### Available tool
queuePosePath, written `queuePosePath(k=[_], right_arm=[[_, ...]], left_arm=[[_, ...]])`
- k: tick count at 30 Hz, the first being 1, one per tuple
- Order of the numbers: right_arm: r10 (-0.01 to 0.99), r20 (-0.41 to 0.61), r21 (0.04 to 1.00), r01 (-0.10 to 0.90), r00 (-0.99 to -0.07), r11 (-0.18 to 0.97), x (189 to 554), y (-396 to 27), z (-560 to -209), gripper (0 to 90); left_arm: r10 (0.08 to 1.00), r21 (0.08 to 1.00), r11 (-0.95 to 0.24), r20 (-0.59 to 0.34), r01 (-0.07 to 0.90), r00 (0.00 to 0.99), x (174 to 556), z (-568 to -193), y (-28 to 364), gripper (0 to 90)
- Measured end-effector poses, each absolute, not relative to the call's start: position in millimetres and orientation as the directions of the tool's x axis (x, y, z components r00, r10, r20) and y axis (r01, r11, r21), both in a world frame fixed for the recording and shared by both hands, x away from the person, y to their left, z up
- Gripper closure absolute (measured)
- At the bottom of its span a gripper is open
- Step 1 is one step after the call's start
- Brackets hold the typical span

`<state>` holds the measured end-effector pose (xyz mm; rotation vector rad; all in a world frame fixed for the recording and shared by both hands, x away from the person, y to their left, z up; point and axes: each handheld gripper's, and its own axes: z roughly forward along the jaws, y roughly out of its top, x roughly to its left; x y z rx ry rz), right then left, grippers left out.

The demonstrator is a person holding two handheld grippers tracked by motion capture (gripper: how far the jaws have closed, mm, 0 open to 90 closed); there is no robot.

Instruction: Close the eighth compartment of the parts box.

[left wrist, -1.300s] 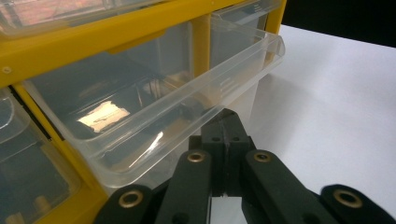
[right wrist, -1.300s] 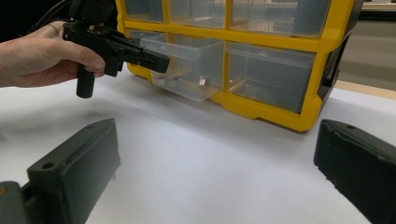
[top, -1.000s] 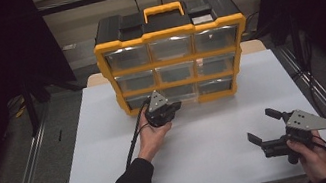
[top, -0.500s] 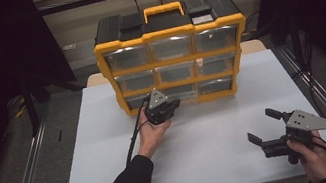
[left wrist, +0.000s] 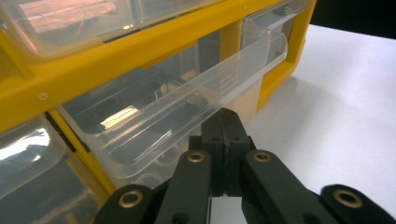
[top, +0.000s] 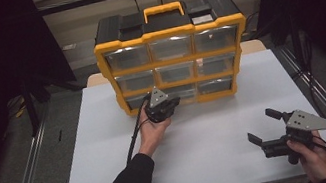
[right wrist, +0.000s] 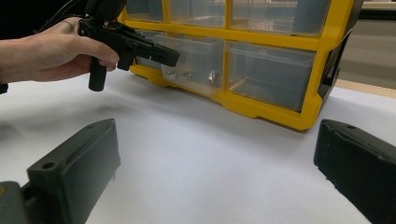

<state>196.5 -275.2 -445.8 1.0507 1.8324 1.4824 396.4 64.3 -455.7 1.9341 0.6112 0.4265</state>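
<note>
A yellow and black drawer organizer [top: 168, 32] stands at the back of the white table [top: 208, 129]. Its bottom middle clear drawer [left wrist: 177, 107] is pulled out a little, with small dark parts inside. My left gripper [top: 173, 102] is at that drawer's front. In the left gripper view its jaws [left wrist: 224, 116] are pressed together, tips just under the drawer's front lip. The right gripper view shows the left gripper [right wrist: 168, 56] against the drawer [right wrist: 194, 60]. My right gripper [top: 261, 125] hovers near the table's front right, open and empty, jaws wide apart [right wrist: 215, 154].
The organizer [right wrist: 261, 109] has three rows of clear drawers and an orange carry handle [top: 164, 9] on top. Metal rails [top: 325, 103] run along both table sides. White tabletop lies bare between my two grippers.
</note>
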Motion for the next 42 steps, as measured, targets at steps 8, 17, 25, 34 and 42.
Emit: queuePosePath(k=[8,17,25,34,42], right_arm=[[0.84,0.053,0.969,0.231,-0.539,0.087,197,-276,-446,0.3],[0.841,0.054,0.969,0.23,-0.539,0.085,197,-276,-447,0.3],[0.838,0.063,0.969,0.235,-0.541,0.079,198,-277,-447,0.3],[0.836,0.074,0.969,0.236,-0.544,0.068,200,-278,-448,0.4],[0.837,0.068,0.97,0.234,-0.543,0.073,198,-279,-448,0.3]], left_arm=[[0.597,0.909,-0.347,0.023,0.232,0.802,402,-456,62,90.0],[0.612,0.907,-0.343,0.019,0.243,0.79,407,-457,60,90.0],[0.612,0.905,-0.339,0.007,0.255,0.791,415,-457,59,90.0],[0.62,0.907,-0.34,0.016,0.25,0.784,419,-457,57,90.0],[0.622,0.904,-0.348,0.024,0.249,0.783,421,-457,55,90.0]])
